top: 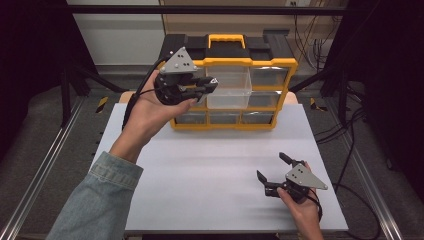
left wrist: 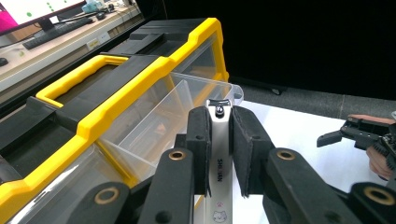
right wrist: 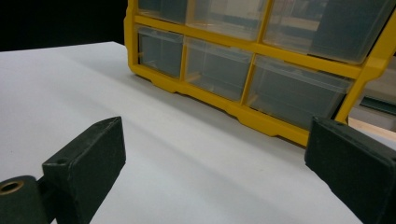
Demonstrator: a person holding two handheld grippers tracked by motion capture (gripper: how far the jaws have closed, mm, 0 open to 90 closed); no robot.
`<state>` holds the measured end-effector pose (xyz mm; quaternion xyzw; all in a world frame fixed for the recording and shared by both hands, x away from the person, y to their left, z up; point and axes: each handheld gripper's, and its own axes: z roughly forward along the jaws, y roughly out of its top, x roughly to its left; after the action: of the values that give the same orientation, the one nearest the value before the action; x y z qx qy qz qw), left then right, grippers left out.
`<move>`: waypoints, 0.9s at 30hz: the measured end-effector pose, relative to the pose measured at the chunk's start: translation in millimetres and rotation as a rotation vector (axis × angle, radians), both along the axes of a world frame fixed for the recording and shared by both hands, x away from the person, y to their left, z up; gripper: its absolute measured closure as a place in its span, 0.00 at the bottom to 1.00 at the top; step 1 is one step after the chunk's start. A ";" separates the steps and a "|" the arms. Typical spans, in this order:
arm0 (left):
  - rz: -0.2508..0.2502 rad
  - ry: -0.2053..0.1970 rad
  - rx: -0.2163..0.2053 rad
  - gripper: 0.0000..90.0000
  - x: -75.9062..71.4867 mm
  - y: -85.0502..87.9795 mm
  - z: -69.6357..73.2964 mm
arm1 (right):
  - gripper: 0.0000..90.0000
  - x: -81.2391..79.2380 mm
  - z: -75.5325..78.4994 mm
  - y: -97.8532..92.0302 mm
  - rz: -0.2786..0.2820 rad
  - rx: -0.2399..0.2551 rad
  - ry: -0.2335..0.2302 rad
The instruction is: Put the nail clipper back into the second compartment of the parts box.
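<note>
- We take the yellow and black drawer organiser as our landmark; it stands at the far edge of the white table, its front facing the person.
- The left gripper, held up in the person's left hand, sits in front of the organiser's upper left part, its tips pointing across toward the pulled-out clear drawer.
- In the left gripper view, we see its two black jaws pressed in on a silver nail clipper, pinching it between the pads; the clipper stands upright with its riveted end uppermost.
- The clipper's top end lies just beside the near rim of the open drawer, which juts out from the organiser's top row and shows clear dividers inside; whether clipper and rim touch we cannot tell.
- The organiser's yellow carry handle lies on its black lid, behind the open drawer.
- The right gripper rests low over the table, well in front of the organiser and toward its right end, held in the person's right hand.
- Its jaws are spread wide, nothing between them; in the right gripper view the bare table and the organiser's lower closed drawers show between the two pads.
</note>
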<state>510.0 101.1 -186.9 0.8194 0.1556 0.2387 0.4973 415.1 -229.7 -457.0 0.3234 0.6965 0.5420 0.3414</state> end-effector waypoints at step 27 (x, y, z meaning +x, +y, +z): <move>0.052 -0.036 -0.045 0.85 20.9 -12.6 12.8 | 0.06 -0.3 -1.1 1.8 0.007 -0.012 0.000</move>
<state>530.9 88.5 -174.1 0.7993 0.1732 0.2630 0.5118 414.8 -227.9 -458.1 0.3189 0.7009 0.5389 0.3416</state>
